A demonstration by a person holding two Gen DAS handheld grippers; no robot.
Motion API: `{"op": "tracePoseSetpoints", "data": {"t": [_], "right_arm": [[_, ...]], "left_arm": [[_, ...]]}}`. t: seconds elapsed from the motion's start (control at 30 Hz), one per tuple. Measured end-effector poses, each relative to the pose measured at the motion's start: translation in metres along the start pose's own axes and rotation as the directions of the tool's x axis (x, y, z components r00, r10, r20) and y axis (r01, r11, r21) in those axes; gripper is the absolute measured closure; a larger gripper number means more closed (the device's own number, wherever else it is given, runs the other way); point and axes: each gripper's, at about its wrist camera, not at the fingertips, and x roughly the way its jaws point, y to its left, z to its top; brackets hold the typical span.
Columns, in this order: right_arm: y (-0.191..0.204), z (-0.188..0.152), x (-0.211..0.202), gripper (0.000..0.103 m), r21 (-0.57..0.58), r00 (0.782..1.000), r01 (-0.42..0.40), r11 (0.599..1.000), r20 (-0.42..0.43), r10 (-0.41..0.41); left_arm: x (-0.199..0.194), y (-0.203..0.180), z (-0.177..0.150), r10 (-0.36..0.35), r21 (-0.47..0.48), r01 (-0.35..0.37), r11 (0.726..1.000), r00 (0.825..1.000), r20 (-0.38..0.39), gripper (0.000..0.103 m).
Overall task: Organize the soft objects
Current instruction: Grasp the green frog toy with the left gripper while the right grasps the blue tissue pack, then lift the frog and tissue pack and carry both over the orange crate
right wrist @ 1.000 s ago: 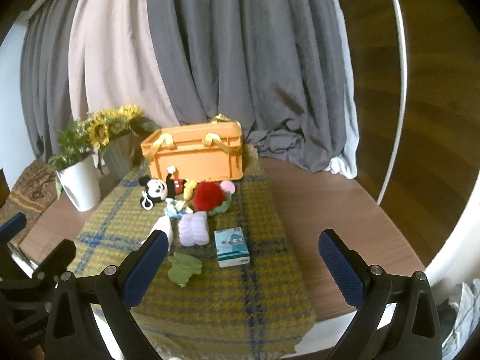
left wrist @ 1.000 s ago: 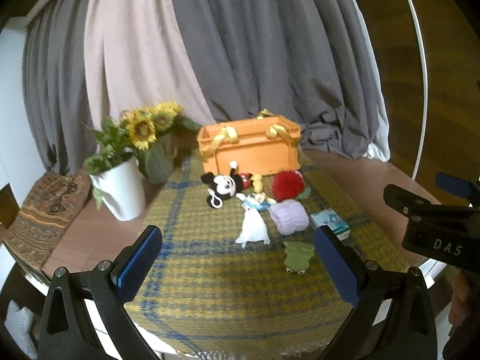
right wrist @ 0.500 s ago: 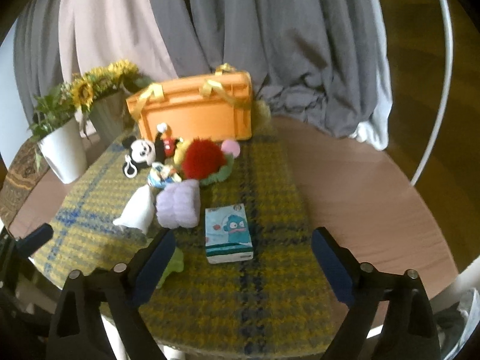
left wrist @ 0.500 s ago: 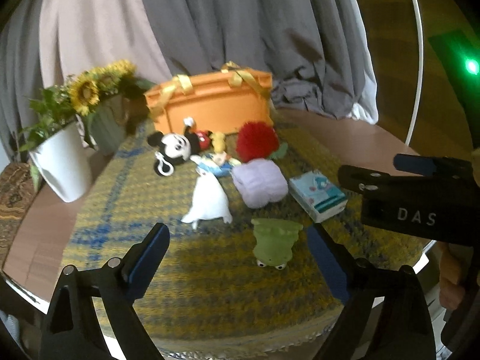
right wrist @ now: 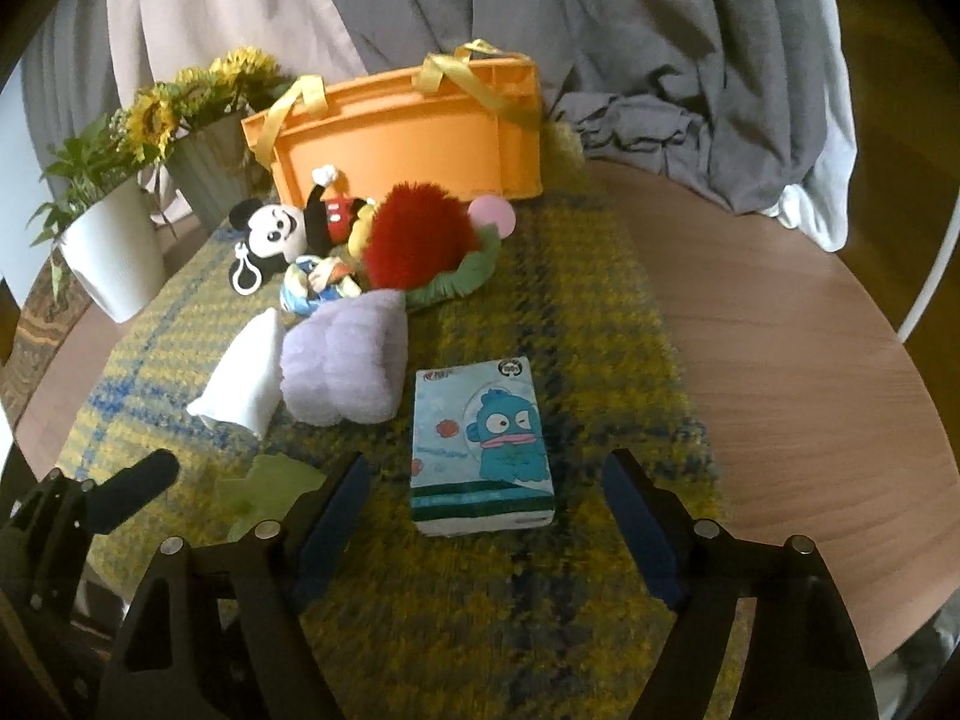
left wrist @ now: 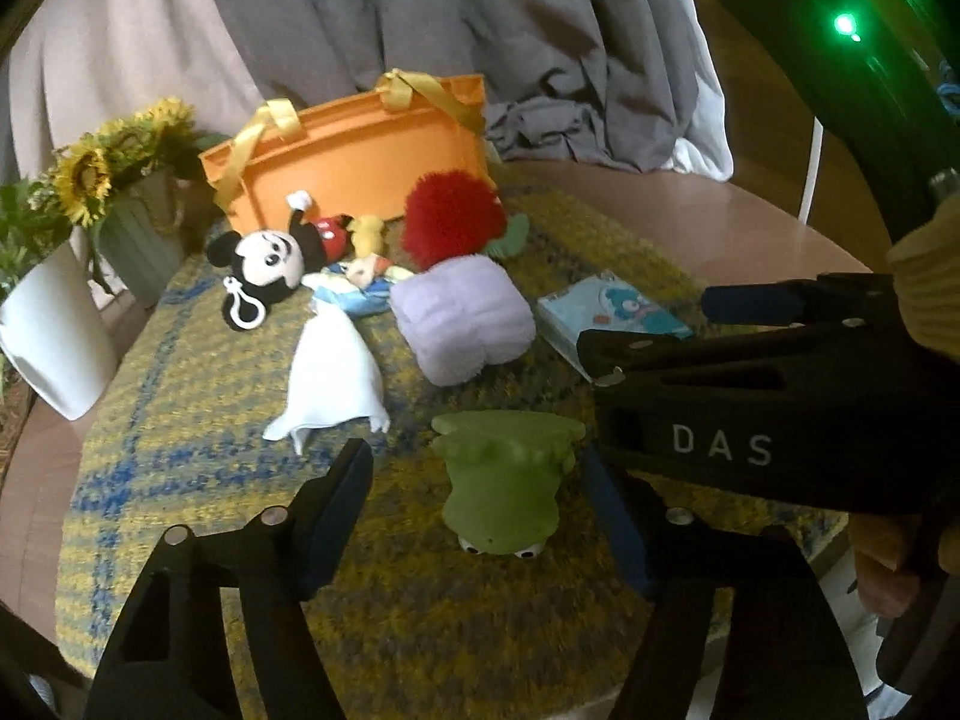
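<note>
A green frog toy (left wrist: 504, 480) lies on the checked cloth between the fingers of my left gripper (left wrist: 480, 522). Its jaws are closing, and the pads stand clear of the frog. A tissue pack with a blue cartoon (right wrist: 480, 444) lies between the fingers of my right gripper (right wrist: 486, 522). Those jaws are closing too, with gaps on both sides. Further back lie a lilac folded towel (left wrist: 468, 318), a white cloth doll (left wrist: 330, 378), a mouse plush (left wrist: 270, 258) and a red pompom (left wrist: 450, 216). Behind them stands the orange basket (left wrist: 360, 144) with yellow handles.
A yellow and blue checked cloth (right wrist: 540, 630) covers part of the round wooden table (right wrist: 780, 360). A white plant pot (left wrist: 48, 336) and a grey pot of sunflowers (left wrist: 138, 240) stand at the left. Grey curtains (right wrist: 660, 30) hang behind the basket.
Both grippers have come down and forward toward the cloth, and their jaws have narrowed. The frog now lies between the left fingers and the tissue pack between the right fingers.
</note>
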Motion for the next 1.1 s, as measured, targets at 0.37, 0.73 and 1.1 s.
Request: {"op": "tracePoseSetpoints", "data": {"t": [0.37,0.73,1.1], "right_arm": [[-0.001,-0.001,0.022,0.049,-0.004,0.998,-0.020,1.000,-0.055,0.020],[-0.002,-0.008,-0.001,0.049,0.003,0.999,0.034,0.999,-0.005,-0.033],[0.011,0.001,-0.043,0.049,0.031,0.996,0.036,0.999,0.086,-0.039]], "left_arm": [[0.009,0.000,-0.002,-0.046,0.008,0.047,0.999,0.999,-0.012,0.059],[-0.013,0.013,-0.005,-0.020,-0.024,0.020,1.000,1.000,0.020,0.060],[-0.059,0.041,0.012,0.021,-0.102,-0.010,0.995,0.993,0.116,0.060]]}}
